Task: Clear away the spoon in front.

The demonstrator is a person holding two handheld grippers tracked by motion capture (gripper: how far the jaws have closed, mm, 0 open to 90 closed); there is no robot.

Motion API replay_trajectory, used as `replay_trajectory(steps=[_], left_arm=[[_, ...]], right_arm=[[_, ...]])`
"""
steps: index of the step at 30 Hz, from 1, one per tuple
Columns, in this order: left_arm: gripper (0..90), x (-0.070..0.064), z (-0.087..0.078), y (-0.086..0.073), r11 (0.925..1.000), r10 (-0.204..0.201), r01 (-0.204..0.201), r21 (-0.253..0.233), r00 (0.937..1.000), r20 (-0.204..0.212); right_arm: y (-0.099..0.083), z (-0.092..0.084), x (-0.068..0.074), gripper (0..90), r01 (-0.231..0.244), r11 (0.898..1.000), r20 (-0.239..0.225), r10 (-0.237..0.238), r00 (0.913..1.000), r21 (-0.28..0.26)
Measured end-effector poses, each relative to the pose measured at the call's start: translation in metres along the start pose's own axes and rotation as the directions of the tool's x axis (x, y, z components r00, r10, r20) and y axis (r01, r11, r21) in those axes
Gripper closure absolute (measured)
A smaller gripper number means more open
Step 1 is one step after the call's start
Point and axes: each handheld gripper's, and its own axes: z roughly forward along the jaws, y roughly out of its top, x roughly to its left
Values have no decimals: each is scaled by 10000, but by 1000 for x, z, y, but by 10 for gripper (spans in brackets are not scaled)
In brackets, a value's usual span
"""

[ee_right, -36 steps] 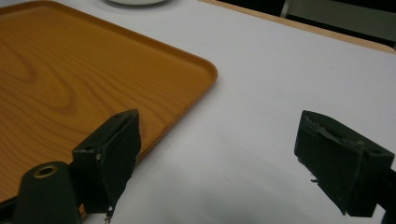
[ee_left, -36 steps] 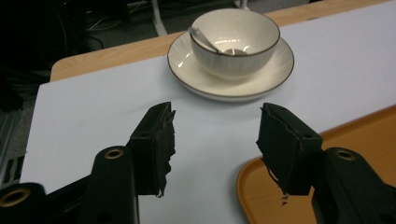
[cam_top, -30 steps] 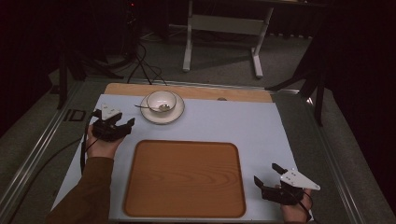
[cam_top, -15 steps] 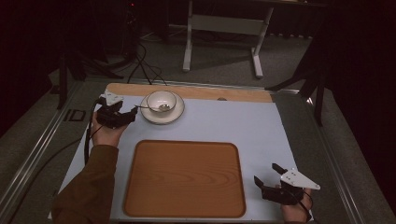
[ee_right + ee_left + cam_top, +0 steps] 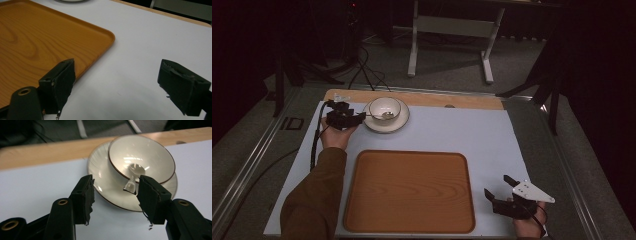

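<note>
A cream bowl [image 5: 384, 107] [image 5: 150, 152] stands on a cream saucer [image 5: 399, 124] [image 5: 105, 170] at the far left of the white mat. A spoon [image 5: 382, 115] [image 5: 132, 180] lies in the bowl, its handle pointing toward my left gripper [image 5: 357, 119] [image 5: 113, 187]. That gripper is at the saucer's left rim. Its jaws have just been closing but still stand apart, with the saucer's rim and the spoon's handle tip between them, close to the right jaw. My right gripper [image 5: 498, 186] [image 5: 117, 72] rests open on the mat, right of the wooden tray [image 5: 412, 190] [image 5: 37, 37], with nothing between its jaws.
The white mat [image 5: 462, 132] covers the table, and a bare wooden strip [image 5: 462, 101] runs along the far edge. Past the table stand a metal frame [image 5: 452, 30] and cables [image 5: 367, 70] on the floor. The tray lies bare at the near middle.
My left gripper has moved away from the person and to the right, up to the saucer's rim. The right gripper has stayed in place.
</note>
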Motion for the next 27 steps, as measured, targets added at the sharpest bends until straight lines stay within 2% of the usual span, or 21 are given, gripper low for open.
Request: replay_trajectory(steps=[2,3,7,9,12,17,19,21,23,27], left_arm=[[487,0,5,0,9999,-94,94,90,9999,53],[504,1,7,0,9998,-203,202,36,9995,240],[632,1,9,0,9990,-419,428,-124,9970,656],[701,-2,8,0,9993,-308,324,-195,9966,767],[772,-6,6,1,9995,-106,128,-297,9973,721],[831,-12,3,1,9994,113,-93,-322,9981,608],[845,-17,1,1,9982,455,-437,-412,9980,438],[879,-18,0,1,9974,555,-535,-489,9976,414],[883,-23,-3,2,9947,819,-807,-635,9965,162],[885,-26,-8,3,9919,956,-958,-833,9954,-54]], right_arm=[[0,0,0,144,-31,10000,-9,31,10000,17],[0,0,0,144,-34,10000,-10,34,10000,17],[0,-1,0,144,-22,10000,1,22,10000,9],[0,-1,-1,144,-13,10000,4,13,10000,0],[0,-1,-1,144,-17,10000,20,17,10000,-22],[0,-1,-1,144,-3,10000,14,3,10000,5],[0,0,0,144,9,10000,22,-9,10000,22],[0,0,0,144,16,10000,21,-16,10000,22],[0,-1,0,144,1,10000,26,-1,10000,23],[0,-1,-1,144,11,10000,25,-11,10000,-6]])
